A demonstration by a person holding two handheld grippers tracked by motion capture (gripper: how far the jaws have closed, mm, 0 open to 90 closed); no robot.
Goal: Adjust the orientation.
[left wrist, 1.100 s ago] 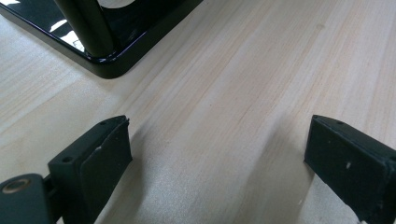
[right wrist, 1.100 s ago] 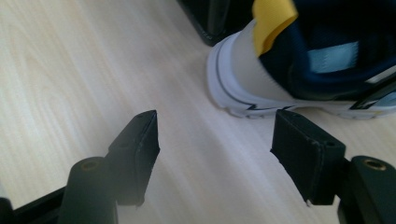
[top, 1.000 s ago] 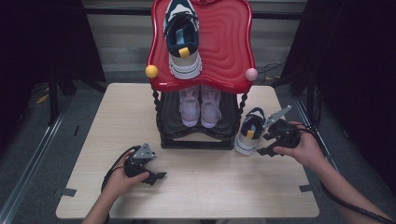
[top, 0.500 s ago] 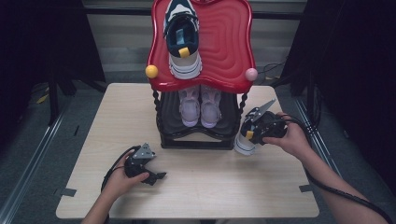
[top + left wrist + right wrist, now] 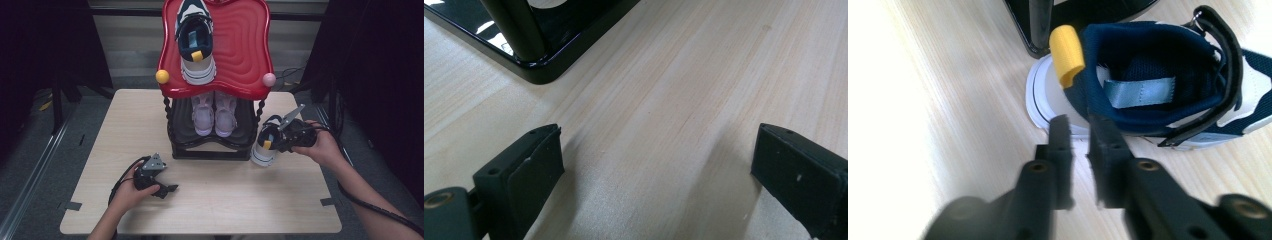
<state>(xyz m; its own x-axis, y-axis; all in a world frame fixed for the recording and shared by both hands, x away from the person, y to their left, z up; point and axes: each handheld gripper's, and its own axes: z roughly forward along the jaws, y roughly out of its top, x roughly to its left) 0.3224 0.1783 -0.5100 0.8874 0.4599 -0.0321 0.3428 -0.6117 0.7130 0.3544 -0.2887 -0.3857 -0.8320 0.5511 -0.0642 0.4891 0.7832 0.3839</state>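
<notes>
A navy and white shoe (image 5: 262, 149) with a yellow heel tab (image 5: 1067, 54) stands on the table by the rack's right front leg. My right gripper (image 5: 273, 142) comes at it from the right. Its jaws have just been closing and now pinch the near side of the shoe's navy collar (image 5: 1148, 60), leaving a thin gap at my right gripper (image 5: 1080, 122). My left gripper (image 5: 170, 189) rests open on the table at the front left. In its own view my left gripper (image 5: 659, 150) has bare wood between its pads.
A two-level rack has a red wavy top tray (image 5: 240, 50) carrying a matching navy shoe (image 5: 196, 42). A pale pink pair (image 5: 215, 112) sits on the black lower shelf (image 5: 210, 150). The rack's black base corner (image 5: 539, 70) lies ahead of my left gripper.
The right hand shifted left toward the rack, bringing its gripper from beside the shoe onto the collar. Its jaws narrowed. The left hand stayed still.
</notes>
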